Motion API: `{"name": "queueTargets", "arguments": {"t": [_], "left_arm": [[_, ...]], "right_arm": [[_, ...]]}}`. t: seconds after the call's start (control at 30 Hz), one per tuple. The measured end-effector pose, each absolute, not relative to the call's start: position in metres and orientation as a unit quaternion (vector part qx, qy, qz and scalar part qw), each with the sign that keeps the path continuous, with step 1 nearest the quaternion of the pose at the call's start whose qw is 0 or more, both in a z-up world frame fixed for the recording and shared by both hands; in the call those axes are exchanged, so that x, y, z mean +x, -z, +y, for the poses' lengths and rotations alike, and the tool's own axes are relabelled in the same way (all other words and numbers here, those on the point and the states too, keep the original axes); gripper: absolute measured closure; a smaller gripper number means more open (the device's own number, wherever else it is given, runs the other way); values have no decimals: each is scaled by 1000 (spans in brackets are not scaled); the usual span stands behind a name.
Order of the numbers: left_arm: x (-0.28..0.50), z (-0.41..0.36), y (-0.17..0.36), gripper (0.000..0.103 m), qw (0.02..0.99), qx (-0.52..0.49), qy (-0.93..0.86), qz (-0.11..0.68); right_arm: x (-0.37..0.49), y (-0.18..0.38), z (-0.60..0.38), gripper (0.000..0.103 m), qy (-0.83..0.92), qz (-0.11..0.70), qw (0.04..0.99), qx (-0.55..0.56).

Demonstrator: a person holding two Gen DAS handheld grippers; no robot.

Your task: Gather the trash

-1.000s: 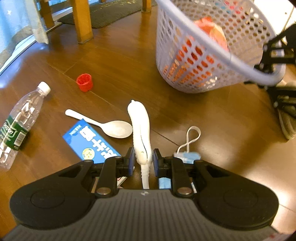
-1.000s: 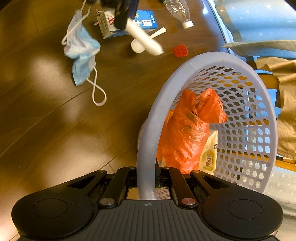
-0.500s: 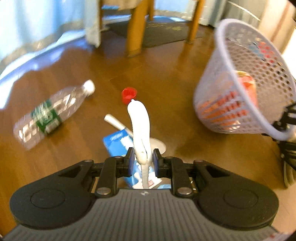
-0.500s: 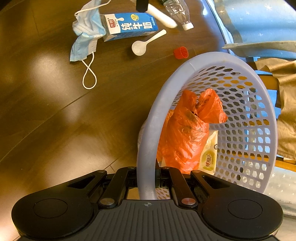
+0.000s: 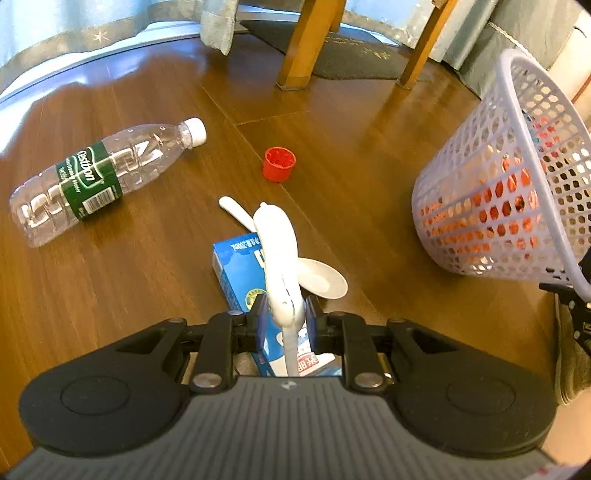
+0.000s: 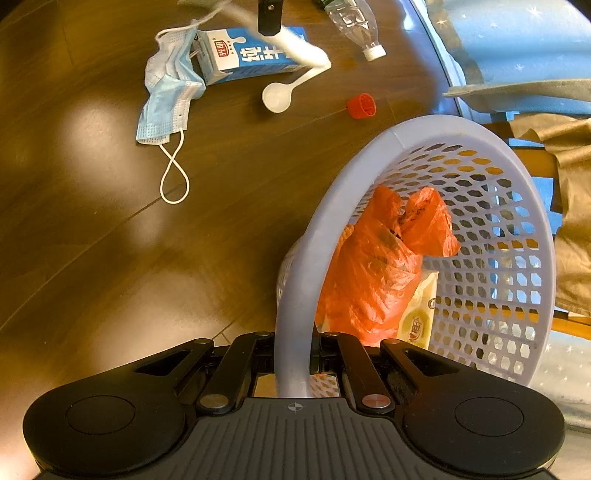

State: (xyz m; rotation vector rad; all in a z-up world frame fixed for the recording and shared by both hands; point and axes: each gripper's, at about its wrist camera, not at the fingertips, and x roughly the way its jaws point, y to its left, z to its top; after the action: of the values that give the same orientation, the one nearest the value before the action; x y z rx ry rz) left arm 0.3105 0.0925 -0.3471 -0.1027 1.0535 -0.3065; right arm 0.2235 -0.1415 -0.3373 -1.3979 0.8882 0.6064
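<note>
My left gripper (image 5: 283, 316) is shut on a white squeeze tube (image 5: 277, 254), held up above the floor trash. Below it lie a blue milk carton (image 5: 236, 273), a white plastic spoon (image 5: 320, 281), a red cap (image 5: 279, 164) and a clear water bottle (image 5: 99, 175). My right gripper (image 6: 293, 363) is shut on the rim of a white mesh basket (image 6: 517, 206), which it holds tilted. Inside the basket are an orange plastic bag (image 6: 376, 266) and a yellow packet (image 6: 417, 317). The right wrist view also shows the carton (image 6: 251, 51), the spoon (image 6: 280, 94), the tube (image 6: 295, 44) and a blue face mask (image 6: 166, 92).
The floor is brown wood. Wooden chair legs (image 5: 303, 44) and a dark mat (image 5: 351, 55) stand at the far side, with a curtain (image 5: 74, 33) along the far left. The basket (image 5: 509, 184) hangs at the right in the left wrist view. A brown cloth (image 6: 569, 184) drapes at right.
My left gripper has swung away with the tube, so the bottle, cap and chair legs now fill more of its view and the basket sits farther right. The right gripper and basket have stayed put.
</note>
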Motion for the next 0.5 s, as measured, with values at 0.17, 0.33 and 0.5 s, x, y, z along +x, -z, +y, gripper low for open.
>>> {"name": "queueTargets", "arguments": {"t": [0.17,0.33,0.5], "left_arm": [[305,94,342,81,853,-21,159,497],[294,105,331,76,850,22,172,497],[272,111,328,74,835,85,192,509]], "right_arm": [[226,336,-141,101,-265,390,637,-609],[226,335,-143,101,-266,390,639,-607],[225,336,-143,101,-267,388,638,-609]]}}
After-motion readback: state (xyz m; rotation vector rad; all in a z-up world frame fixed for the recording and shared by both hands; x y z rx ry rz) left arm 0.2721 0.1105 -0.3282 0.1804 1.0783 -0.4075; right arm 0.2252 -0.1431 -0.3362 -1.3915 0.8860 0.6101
